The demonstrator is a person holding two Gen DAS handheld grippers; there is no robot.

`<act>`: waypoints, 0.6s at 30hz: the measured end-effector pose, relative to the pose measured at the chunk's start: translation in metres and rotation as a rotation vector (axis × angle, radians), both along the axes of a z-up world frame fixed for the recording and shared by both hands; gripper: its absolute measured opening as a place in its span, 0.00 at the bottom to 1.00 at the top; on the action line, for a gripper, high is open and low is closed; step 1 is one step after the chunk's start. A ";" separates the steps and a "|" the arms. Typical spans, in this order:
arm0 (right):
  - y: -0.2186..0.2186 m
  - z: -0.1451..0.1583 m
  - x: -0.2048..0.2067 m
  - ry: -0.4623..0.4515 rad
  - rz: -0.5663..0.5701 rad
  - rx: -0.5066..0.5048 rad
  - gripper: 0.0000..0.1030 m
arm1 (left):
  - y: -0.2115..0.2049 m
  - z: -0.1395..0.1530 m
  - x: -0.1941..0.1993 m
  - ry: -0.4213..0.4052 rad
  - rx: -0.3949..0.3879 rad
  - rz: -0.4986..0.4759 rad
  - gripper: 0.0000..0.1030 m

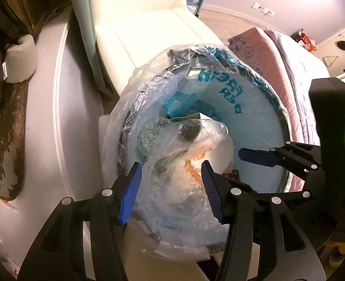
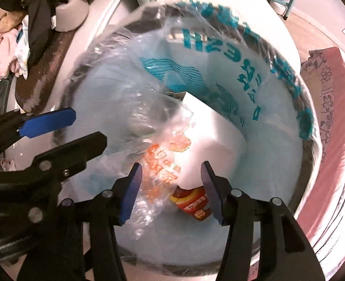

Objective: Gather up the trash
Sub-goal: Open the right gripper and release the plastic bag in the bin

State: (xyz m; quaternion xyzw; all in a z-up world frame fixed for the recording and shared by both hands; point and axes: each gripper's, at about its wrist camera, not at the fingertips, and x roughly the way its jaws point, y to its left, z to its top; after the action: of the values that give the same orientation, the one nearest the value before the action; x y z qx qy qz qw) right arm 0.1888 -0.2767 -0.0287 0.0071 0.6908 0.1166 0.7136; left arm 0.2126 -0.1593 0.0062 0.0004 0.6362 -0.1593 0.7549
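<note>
A round bin (image 2: 310,164) lined with a light blue bag with teal print (image 2: 219,70) fills both views. Inside lie a crumpled clear plastic bag with orange print (image 2: 163,159), a white sheet (image 2: 214,140) and a red and yellow packet (image 2: 193,203). My right gripper (image 2: 171,192) hangs open straight above them, its pads apart from the plastic. My left gripper (image 1: 171,192) is open over the bin's near side. The clear bag (image 1: 179,164) bulges up between its blue pads (image 1: 130,192), which do not press on it. The left gripper (image 2: 89,127) also shows at the left of the right wrist view.
A white seat (image 1: 149,30) stands just behind the bin. A bed with a pink cover (image 1: 289,70) runs along the right. On the left are a white round cushion (image 1: 20,58), a worn brown mat (image 1: 8,140) and a heap of clothes (image 2: 6,44).
</note>
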 end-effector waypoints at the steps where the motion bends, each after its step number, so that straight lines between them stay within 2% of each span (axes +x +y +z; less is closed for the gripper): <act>1: 0.001 0.003 -0.002 -0.010 -0.007 0.000 0.49 | 0.003 0.004 -0.003 -0.006 -0.005 -0.001 0.49; 9: 0.010 0.034 -0.029 -0.086 -0.040 0.003 0.49 | 0.008 0.014 -0.020 -0.059 -0.003 -0.003 0.53; 11: 0.006 0.028 -0.030 -0.095 -0.024 0.007 0.49 | 0.010 0.011 -0.024 -0.067 -0.002 0.016 0.53; 16: 0.011 0.041 -0.037 -0.132 0.048 0.007 0.49 | 0.014 0.019 -0.042 -0.093 0.006 0.077 0.54; 18: 0.010 0.044 -0.041 -0.144 0.071 0.012 0.49 | 0.014 0.022 -0.051 -0.101 0.012 0.109 0.58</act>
State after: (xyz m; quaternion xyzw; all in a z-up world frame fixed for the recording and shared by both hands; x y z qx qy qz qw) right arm 0.1474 -0.2662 0.0149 -0.0216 0.6367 0.1460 0.7569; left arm 0.1613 -0.1449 0.0285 -0.0216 0.5973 -0.1140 0.7936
